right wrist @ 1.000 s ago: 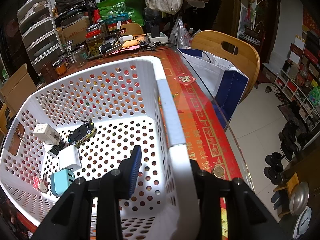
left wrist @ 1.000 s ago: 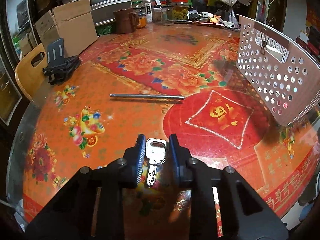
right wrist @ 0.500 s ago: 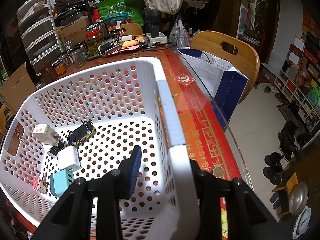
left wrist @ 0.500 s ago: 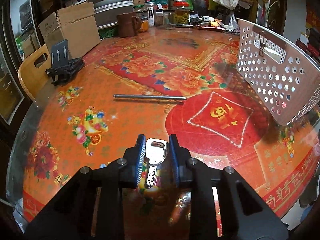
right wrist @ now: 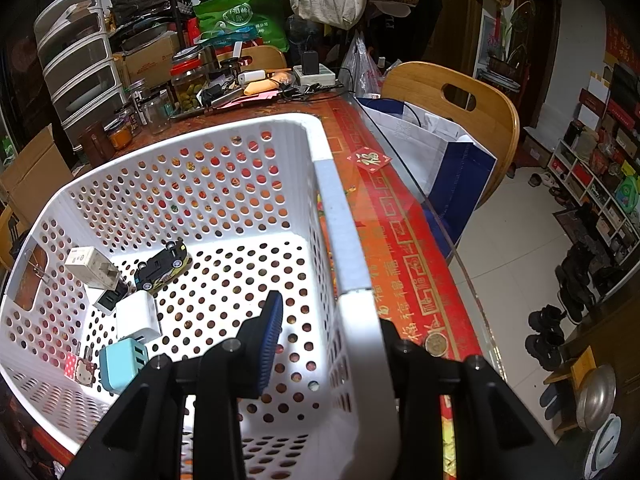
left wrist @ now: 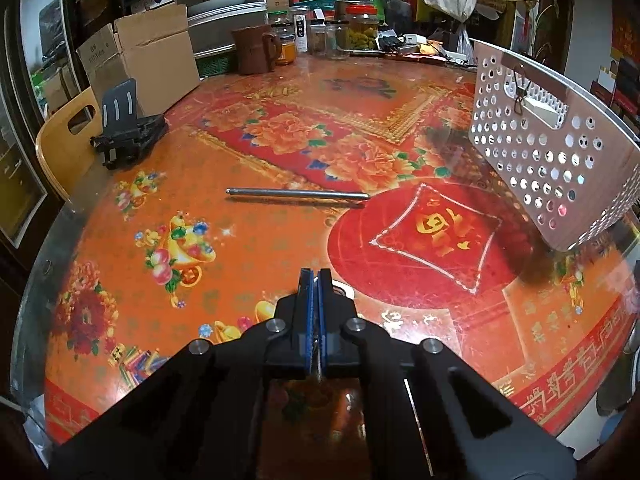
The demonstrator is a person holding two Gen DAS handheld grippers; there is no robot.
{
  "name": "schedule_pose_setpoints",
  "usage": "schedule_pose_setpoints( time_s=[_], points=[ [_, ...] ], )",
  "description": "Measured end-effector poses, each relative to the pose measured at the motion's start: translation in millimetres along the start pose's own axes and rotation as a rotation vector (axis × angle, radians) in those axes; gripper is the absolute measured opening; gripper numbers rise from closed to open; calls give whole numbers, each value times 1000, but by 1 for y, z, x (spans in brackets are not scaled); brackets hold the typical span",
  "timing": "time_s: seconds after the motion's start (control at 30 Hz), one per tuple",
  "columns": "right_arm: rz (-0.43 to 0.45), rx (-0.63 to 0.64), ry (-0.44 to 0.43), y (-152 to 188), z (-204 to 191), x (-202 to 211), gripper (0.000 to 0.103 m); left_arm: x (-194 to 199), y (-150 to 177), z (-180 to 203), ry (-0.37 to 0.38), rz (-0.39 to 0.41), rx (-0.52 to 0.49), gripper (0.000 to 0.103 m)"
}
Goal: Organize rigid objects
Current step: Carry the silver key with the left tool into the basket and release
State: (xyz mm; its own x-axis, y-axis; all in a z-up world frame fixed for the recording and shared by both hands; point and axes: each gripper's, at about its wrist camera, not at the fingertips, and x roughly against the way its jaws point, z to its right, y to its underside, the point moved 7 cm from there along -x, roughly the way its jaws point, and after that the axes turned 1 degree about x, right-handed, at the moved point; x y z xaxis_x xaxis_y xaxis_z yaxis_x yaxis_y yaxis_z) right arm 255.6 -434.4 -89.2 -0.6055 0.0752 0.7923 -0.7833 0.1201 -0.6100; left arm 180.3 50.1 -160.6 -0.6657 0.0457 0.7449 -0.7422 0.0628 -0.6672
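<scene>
The left gripper (left wrist: pixel 319 276) is pressed together on a key (left wrist: pixel 340 290) near the bench's (left wrist: pixel 100 280) near edge; the basket (left wrist: pixel 560 168), pinched at its rim by the right gripper (right wrist: pixel 320 320), sits toward the bench's right edge.

The tabletop (left wrist: pixel 120 240) is orange-red with peonies, gold ingots and a red medallion at 3 o'clock. A grey rod (left wrist: pixel 296 194) lies on it. The white basket (right wrist: pixel 344 248) is dotted with round holes and holds a pale-blue charger (right wrist: pixel 120 364) and a black-and-yellow toy car (right wrist: pixel 162 268).
</scene>
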Motion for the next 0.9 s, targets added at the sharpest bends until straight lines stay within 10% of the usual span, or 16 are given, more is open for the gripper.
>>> schedule_pose_setpoints(
  time_s=[0.4, 0.6, 0.8, 0.9],
  points=[
    [5, -1, 1, -1, -1, 1, 34, 18, 9, -3, 20, 19, -22, 5],
    [3, 2, 1, 0, -1, 1, 34, 16, 13, 6, 34, 31, -63, 66],
    [6, 0, 2, 0, -1, 1, 34, 2, 14, 4, 19, -4, -51, 66],
    [5, 1, 5, 0, -1, 1, 34, 2, 13, 7, 57, -6, -34, 22]
  ],
)
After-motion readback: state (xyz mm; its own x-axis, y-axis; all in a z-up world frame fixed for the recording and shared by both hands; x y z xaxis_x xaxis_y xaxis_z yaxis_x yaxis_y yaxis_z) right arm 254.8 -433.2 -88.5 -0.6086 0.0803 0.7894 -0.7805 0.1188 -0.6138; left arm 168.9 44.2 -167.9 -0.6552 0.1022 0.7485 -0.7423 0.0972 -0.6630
